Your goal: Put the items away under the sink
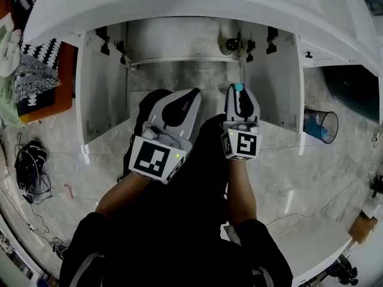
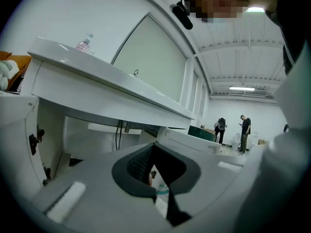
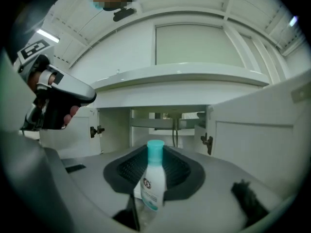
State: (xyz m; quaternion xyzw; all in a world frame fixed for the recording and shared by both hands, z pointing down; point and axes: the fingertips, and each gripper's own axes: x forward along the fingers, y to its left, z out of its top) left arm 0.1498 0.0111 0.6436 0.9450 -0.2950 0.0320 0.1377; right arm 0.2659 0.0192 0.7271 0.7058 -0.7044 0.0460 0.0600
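A white bottle with a teal cap stands upright between the jaws of my right gripper, which is shut on it. In the head view only the teal cap of the bottle shows at the tip of the right gripper. My left gripper is level with it on the left. Its dark pads leave only a narrow slit, and I cannot make out anything held there. Both grippers point into the open cabinet under the white sink.
Both cabinet doors hang open, left and right. A drain pipe hangs at the cabinet's back right. On the floor are cables and a clear cup with blue contents. Folded cloth on an orange thing is at left.
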